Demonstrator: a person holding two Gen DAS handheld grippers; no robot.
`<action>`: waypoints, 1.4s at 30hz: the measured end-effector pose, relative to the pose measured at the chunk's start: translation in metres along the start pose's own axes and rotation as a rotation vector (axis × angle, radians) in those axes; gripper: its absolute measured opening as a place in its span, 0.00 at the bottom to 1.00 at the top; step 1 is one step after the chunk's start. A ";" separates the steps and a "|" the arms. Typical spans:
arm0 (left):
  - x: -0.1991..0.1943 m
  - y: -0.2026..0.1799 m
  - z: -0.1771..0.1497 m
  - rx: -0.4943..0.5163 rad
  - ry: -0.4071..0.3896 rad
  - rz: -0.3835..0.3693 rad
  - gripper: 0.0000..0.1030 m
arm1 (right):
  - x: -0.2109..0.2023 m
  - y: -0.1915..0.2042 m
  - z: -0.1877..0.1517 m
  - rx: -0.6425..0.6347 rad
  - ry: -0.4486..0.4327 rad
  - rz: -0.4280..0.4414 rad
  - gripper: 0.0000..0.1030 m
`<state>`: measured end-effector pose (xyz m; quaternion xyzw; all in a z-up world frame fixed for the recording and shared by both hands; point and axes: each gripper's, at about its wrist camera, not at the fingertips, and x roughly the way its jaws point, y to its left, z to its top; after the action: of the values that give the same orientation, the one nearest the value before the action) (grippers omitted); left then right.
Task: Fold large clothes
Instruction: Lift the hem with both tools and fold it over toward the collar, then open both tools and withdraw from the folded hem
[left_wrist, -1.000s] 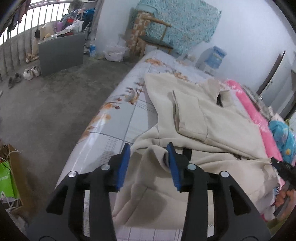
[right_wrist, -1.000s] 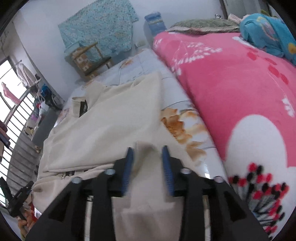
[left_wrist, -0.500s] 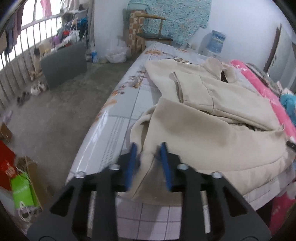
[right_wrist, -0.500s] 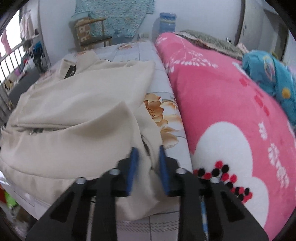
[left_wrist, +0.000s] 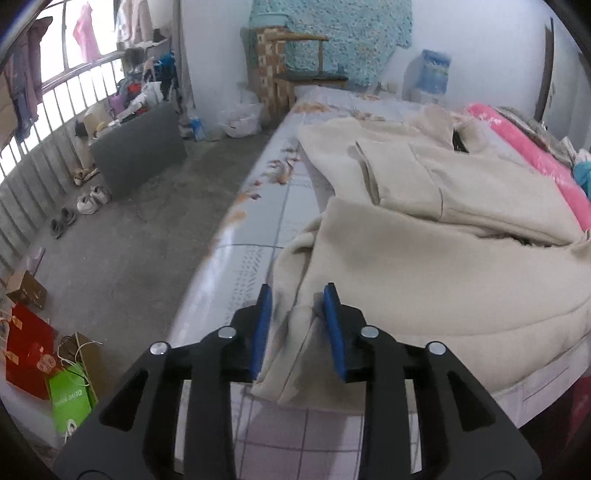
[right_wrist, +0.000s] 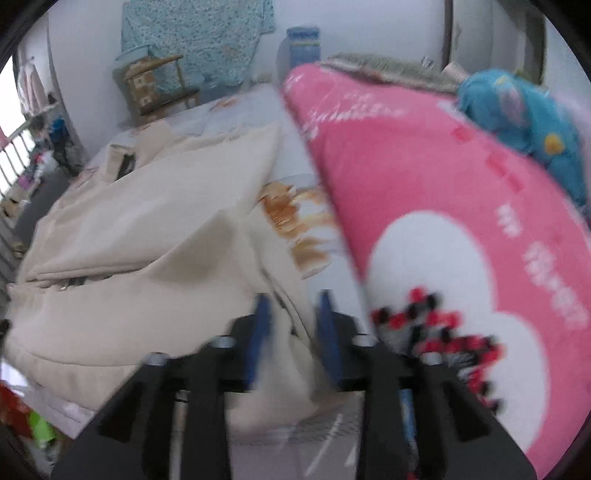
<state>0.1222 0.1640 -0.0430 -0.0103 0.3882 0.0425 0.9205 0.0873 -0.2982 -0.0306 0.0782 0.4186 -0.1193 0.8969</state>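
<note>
We see the cream coat (left_wrist: 424, 266) on the bed (left_wrist: 266, 229), hem overhanging. The left gripper (left_wrist: 297, 325) and right gripper (right_wrist: 291, 325) hold fingers apart around 2 hem corners; unclamped cloth may slide off.

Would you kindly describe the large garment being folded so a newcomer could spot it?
On the bed, left of the pink blanket, lies the cream coat. It alone is plain beige, with a collar.
</note>
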 end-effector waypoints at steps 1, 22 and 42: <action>-0.008 0.002 0.001 -0.008 -0.030 0.001 0.28 | -0.006 0.000 0.001 -0.007 -0.015 -0.019 0.37; 0.021 -0.047 0.033 -0.035 0.000 -0.223 0.47 | 0.018 0.059 0.020 -0.065 0.016 0.087 0.39; -0.013 -0.088 -0.017 0.122 0.031 -0.327 0.78 | -0.041 0.180 -0.065 -0.421 -0.026 0.313 0.55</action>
<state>0.1084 0.0748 -0.0464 -0.0180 0.3975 -0.1314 0.9079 0.0641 -0.1036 -0.0334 -0.0481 0.4053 0.1095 0.9063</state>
